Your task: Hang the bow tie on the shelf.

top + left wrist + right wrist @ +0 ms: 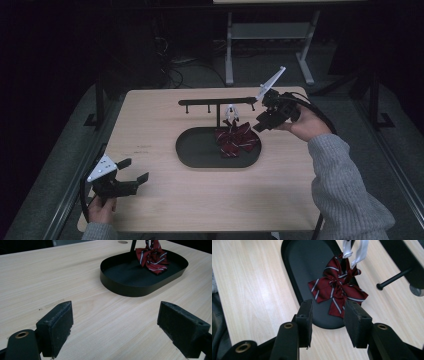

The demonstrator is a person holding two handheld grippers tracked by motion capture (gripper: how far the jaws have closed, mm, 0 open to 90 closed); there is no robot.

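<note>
A dark red bow tie with white stripes (235,140) (152,257) (337,290) lies at the right end of a black oval tray (200,150) (130,287) (302,265). A white strap (231,114) (359,252) joins it to a black rack bar (215,102) above the tray. My right gripper (259,124) (328,315) hovers just right of the bow, open, its jaws aimed at the bow with nothing between them. My left gripper (136,169) (117,315) is open wide over the table's front left, far from the tray.
The wooden table (165,200) has bare surface left of and in front of the tray. The rack carries short pegs (394,278) along its bar. A white-legged table frame (265,35) and cables stand on the floor behind.
</note>
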